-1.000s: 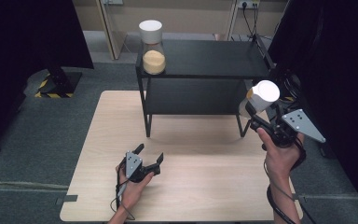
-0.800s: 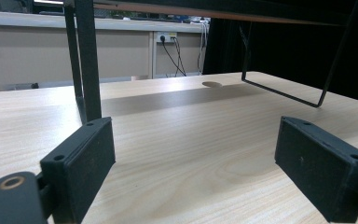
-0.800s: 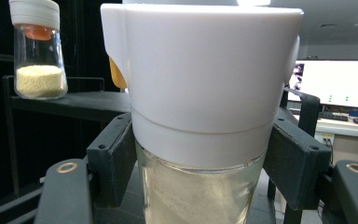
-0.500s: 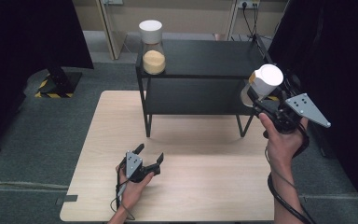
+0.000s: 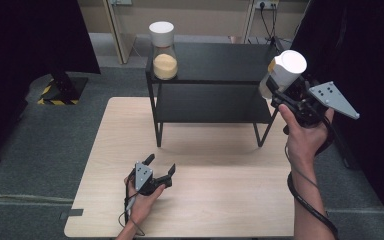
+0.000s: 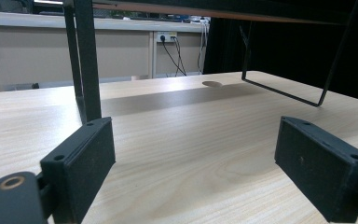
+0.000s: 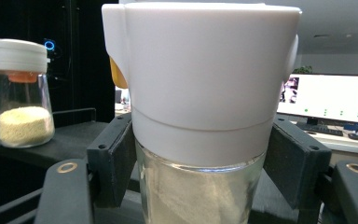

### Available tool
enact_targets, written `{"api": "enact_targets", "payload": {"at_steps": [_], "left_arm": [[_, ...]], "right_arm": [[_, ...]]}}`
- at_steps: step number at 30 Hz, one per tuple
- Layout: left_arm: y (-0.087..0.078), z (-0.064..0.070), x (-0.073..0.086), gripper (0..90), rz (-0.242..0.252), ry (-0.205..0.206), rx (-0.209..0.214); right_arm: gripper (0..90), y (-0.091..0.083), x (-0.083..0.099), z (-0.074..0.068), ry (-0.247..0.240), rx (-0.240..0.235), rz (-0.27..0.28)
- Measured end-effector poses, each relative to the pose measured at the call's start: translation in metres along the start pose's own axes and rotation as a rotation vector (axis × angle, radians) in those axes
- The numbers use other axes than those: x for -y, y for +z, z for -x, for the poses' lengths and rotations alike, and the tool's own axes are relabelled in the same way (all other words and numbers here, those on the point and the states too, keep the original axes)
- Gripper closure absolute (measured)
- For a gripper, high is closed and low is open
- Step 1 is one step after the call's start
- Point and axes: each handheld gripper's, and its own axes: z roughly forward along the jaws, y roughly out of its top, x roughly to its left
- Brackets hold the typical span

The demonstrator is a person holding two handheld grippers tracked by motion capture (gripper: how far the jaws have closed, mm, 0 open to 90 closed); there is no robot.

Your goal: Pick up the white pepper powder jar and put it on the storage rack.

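Pinching the white-capped jar [image 5: 283, 71] between its jaws, the right gripper [image 5: 286, 93] holds it upright.

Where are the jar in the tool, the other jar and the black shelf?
Held jar [image 5: 286, 67], high view, on its white lid.
Other jar [image 5: 164, 62], high view, on its glass body.
Shelf [image 5: 220, 60], high view, on the bare top board.

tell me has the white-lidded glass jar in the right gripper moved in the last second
Yes. The white-lidded glass jar, clamped in the right gripper, has risen from lower-shelf height to the top of the black metal shelf.
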Motion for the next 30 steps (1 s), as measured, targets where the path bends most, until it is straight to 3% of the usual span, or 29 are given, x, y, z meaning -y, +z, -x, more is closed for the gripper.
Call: {"api": "enact_targets", "payload": {"at_steps": [9,16,30], "left_arm": [[0.000,0.000,0.000,11.6,-0.002,0.002,0.000],[0.000,0.000,0.000,11.7,-0.003,0.005,0.001],[0.000,-0.001,0.000,11.7,-0.002,0.002,0.003]], "right_arm": [[30.9,0.021,-0.015,0.004,0.003,0.030,-0.018],[30.9,0.041,-0.026,0.010,0.037,0.055,-0.042],[30.9,0.077,-0.040,0.012,0.028,0.104,-0.118]]}}
